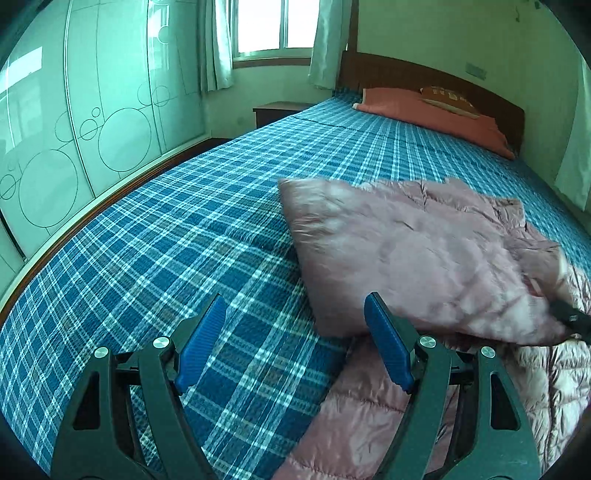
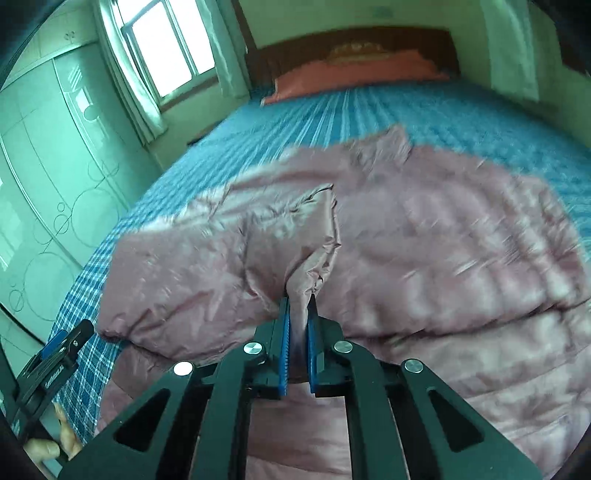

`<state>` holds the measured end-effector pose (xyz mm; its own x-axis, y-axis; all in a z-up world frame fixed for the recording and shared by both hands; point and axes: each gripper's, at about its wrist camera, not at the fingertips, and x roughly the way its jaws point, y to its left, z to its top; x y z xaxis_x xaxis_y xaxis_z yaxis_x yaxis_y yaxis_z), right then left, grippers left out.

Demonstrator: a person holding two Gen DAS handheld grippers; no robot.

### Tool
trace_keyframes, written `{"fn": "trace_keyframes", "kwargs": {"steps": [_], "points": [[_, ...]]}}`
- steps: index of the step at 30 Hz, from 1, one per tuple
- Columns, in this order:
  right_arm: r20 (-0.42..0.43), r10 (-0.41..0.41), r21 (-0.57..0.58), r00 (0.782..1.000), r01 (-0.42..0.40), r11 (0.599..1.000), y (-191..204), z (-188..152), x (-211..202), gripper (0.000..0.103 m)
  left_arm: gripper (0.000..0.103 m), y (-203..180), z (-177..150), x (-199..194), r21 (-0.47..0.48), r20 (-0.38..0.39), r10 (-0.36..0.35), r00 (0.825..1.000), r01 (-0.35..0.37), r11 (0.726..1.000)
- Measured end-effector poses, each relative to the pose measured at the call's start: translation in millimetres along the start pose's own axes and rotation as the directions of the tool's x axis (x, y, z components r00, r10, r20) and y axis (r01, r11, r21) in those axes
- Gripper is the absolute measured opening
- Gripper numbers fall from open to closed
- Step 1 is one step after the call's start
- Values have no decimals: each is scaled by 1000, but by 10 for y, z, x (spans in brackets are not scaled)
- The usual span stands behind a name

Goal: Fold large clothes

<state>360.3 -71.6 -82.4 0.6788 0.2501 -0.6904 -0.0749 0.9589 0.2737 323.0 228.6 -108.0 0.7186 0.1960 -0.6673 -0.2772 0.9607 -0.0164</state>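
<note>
A pink quilted down jacket (image 1: 417, 251) lies on the blue plaid bed (image 1: 177, 236). It fills the middle of the right wrist view (image 2: 424, 240). My right gripper (image 2: 299, 306) is shut on a fold of the jacket and lifts it over the rest of the garment; it shows at the right edge of the left wrist view (image 1: 570, 317). My left gripper (image 1: 295, 314) is open and empty, low over the bedsheet beside the jacket's left edge. It shows at the lower left of the right wrist view (image 2: 64, 341).
An orange pillow (image 1: 432, 110) and a small cushion (image 1: 448, 98) lie at the wooden headboard (image 1: 406, 72). A glass-front wardrobe (image 1: 74, 122) runs along the bed's left side. A nightstand (image 1: 277, 110) stands under the window (image 1: 273, 26).
</note>
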Motion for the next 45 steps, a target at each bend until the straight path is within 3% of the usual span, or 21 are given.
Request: {"fn": "trace_keyframes", "kwargs": {"steps": [5, 12, 17, 20, 25, 29, 31, 34, 39, 41, 44, 45], "points": [[58, -110, -12, 992, 111, 994, -491, 148, -291, 8, 77, -120, 90, 47, 13, 4, -18, 1000, 18, 1000], [30, -262, 32, 965, 261, 965, -1321, 241, -306, 8, 77, -458, 149, 149, 76, -3, -32, 999, 32, 997], [-42, -267, 75, 963, 270, 960, -1744, 173, -191, 11, 77, -684, 184, 277, 114, -24, -46, 999, 49, 992], [-30, -268, 122, 963, 270, 955, -1803, 226, -228, 15, 77, -795, 259, 368, 134, -23, -35, 999, 38, 990], [89, -294, 152, 952, 278, 948, -1740, 430, -386, 21, 77, -880, 478, 546, 113, -10, -21, 1000, 22, 993], [73, -243, 110, 967, 235, 966, -1634, 584, -50, 21, 77, -964, 567, 786, 133, -32, 10, 999, -6, 991], [54, -262, 75, 964, 258, 963, -1609, 602, 138, 21, 77, -993, 551, 942, 153, -57, 45, 997, -36, 988], [-38, -279, 59, 960, 281, 958, -1724, 563, 497, 21, 79, -989, 476, 1168, 167, -123, 51, 991, -30, 985], [-23, -247, 87, 969, 248, 965, -1706, 562, 237, 23, 78, -868, 502, 1039, 110, -96, 16, 995, -5, 994], [1, -238, 89, 971, 237, 968, -1669, 464, 105, 48, 78, -845, 470, 1042, 107, -94, 21, 995, -11, 994], [-80, -256, 10, 963, 258, 966, -1626, 314, 333, 50, 79, -895, 402, 1217, 131, -153, 21, 988, -1, 991], [-63, -274, -32, 960, 273, 962, -1594, 288, 347, 50, 79, -890, 418, 1199, 127, -150, 22, 988, -3, 992]]}}
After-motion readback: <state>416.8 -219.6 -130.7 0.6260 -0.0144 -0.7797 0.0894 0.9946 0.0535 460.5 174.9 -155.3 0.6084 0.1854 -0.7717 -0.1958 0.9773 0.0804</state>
